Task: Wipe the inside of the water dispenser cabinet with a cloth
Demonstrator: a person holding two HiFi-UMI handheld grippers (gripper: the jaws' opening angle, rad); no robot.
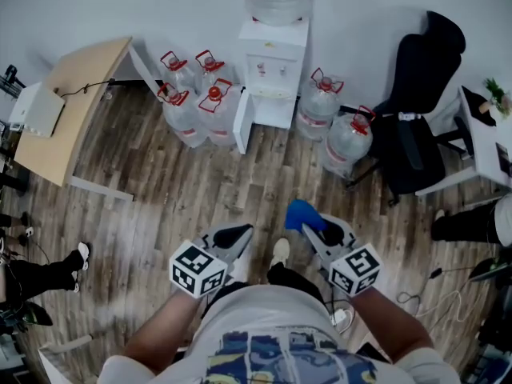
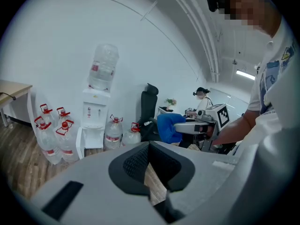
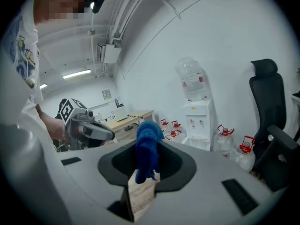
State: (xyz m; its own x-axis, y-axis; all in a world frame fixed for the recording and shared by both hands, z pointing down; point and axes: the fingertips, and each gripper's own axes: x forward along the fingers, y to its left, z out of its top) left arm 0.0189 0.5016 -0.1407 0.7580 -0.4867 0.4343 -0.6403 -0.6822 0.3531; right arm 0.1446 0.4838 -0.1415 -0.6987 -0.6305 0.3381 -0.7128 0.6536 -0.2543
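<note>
Standing well back from the water dispenser (image 1: 274, 70), the person holds both tools low in front of the body, and neither is near the work. The right gripper (image 1: 318, 227) is clamped on the blue cloth (image 3: 146, 146). It pinches the cloth by the middle, so a bunch stands up beyond the jaw tips and a tail hangs below. Held this way, I judge, the loose bunch can be pushed into the cabinet's corners ahead of the hard jaws. The left gripper (image 1: 232, 235) has its jaws together with nothing between them and points forward near the right one, probably free to steady or swing the cabinet door (image 1: 242, 123). That door, at the foot of the dispenser, stands swung open to the left, so the cabinet (image 1: 276, 112) can be reached, though from here its inside is too small to read. Water jugs (image 1: 192, 101) with red caps crowd the floor on both sides of the dispenser, and an office chair (image 1: 416, 110) stands to the right. That leaves a fairly narrow lane straight ahead over the wooden floor (image 1: 200, 190). The wiping looks not yet begun; the next move would be to walk up, get low and bring the cloth to the opening.
</note>
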